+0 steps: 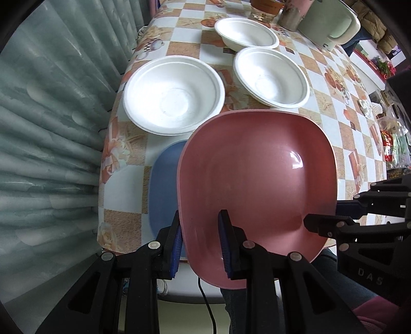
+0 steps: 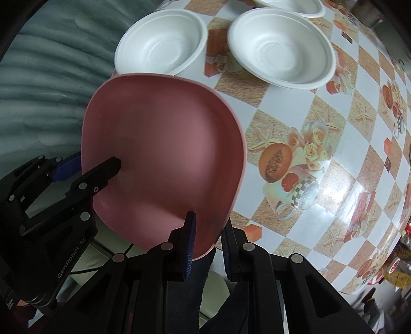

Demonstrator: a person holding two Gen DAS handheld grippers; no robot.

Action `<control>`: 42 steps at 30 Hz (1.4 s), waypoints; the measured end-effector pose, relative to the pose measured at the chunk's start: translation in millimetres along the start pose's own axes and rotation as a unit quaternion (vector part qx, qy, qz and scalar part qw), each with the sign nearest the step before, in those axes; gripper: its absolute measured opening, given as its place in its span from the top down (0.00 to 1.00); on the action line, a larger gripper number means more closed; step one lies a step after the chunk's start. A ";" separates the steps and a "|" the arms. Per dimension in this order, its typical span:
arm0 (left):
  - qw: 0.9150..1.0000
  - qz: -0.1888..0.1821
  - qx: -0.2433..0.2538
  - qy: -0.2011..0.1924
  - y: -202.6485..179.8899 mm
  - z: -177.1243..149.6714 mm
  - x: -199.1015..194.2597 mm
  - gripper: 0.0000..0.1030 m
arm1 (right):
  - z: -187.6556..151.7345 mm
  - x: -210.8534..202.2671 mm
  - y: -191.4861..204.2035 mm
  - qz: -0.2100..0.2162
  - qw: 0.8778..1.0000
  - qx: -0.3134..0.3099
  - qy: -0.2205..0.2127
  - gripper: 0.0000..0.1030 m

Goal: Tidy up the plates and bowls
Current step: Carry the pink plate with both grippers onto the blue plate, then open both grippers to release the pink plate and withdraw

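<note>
A table (image 1: pixel 326 144) covered with a glossy checked cloth of white and sandy squares, printed with fruit, roses, cups and starfish, fills both views, and a pleated grey-green curtain (image 1: pixel 51 133) hangs past its left edge. At the far end of the table stand a pale green container (image 1: pixel 331 25) and a metal cup (image 1: pixel 290 15), with cluttered shelves to the right beyond the table. The left gripper (image 1: pixel 201 242) has its blue-padded fingers clamped on the near-left rim of a pink plate (image 1: pixel 257 185), one finger outside the rim and one inside the dish. The right gripper (image 2: pixel 206 250) is likewise closed on the plate's rim, at its near-right corner, and in the left wrist view it reaches in from the right side onto that edge. The plate is held between the two grippers above the near edge of the table, spreading forward from both pairs of fingers. Under it, just ahead of the left fingers, a blue plate (image 1: pixel 164 185) lies on the cloth, partly covered by the pink one. Further ahead of the fingers three white bowls rest upright on the table: one to the left near the curtain (image 1: pixel 174 95), one to the right of it (image 1: pixel 272 77), and a third behind them (image 1: pixel 246 32).
</note>
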State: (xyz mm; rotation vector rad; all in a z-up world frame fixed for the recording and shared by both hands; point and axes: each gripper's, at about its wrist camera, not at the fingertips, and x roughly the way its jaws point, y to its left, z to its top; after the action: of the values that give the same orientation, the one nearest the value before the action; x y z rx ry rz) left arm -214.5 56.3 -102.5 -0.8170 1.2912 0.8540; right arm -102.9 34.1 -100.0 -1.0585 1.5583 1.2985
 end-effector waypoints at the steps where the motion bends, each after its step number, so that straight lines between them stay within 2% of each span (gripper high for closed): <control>1: 1.000 0.001 -0.002 0.000 1.7 -0.5 0.2 0.73 | 1.2 1.6 3.1 -0.001 1.000 -0.002 0.002 0.79; 8: 1.000 0.010 -0.009 0.003 14.0 -3.3 2.1 0.73 | 12.3 23.5 37.2 -0.001 1.000 -0.019 0.016 0.79; 14: 1.000 0.015 -0.016 0.008 22.5 -4.6 4.5 0.73 | 13.3 40.5 50.7 0.003 0.999 -0.029 0.025 0.79; 17: 1.000 0.017 -0.017 0.011 23.9 -6.1 6.1 0.72 | 11.9 53.8 50.5 0.001 0.999 -0.031 0.030 0.79; 18: 1.000 0.018 -0.018 0.012 24.5 -6.8 6.8 0.72 | 13.6 56.2 48.4 -0.013 0.999 -0.028 0.033 0.79; 28: 0.999 0.026 -0.029 0.032 30.9 -12.0 21.1 0.72 | 18.2 82.8 43.7 0.011 0.999 -0.005 0.052 0.79; 35: 0.999 0.034 -0.030 0.025 34.6 -1.9 23.9 0.72 | 31.3 97.7 38.3 0.024 0.998 0.023 0.047 0.79; 36: 0.999 0.034 -0.030 0.023 34.4 -1.1 24.3 0.72 | 32.4 99.4 36.6 -0.072 0.995 0.014 0.074 0.79; 39: 0.999 0.031 -0.028 0.024 33.2 0.7 27.8 0.57 | 35.2 103.3 32.1 -0.063 0.995 0.023 0.069 0.79; 40: 0.999 0.034 -0.028 0.023 33.2 1.4 28.5 0.49 | 35.4 102.8 29.0 -0.061 0.996 0.025 0.067 0.78; 41: 0.999 0.038 -0.029 0.020 33.7 2.1 27.5 0.42 | 36.0 102.7 27.1 -0.066 0.995 0.026 0.066 0.77; 42: 0.999 0.036 -0.032 0.016 34.7 2.6 26.2 0.39 | 35.8 100.1 23.5 -0.068 0.995 0.028 0.061 0.72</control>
State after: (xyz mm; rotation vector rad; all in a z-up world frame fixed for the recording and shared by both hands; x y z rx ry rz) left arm -242.0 76.6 -129.5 -0.8412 1.3338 0.9466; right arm -152.8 62.7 -192.4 -1.2059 1.5722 1.1101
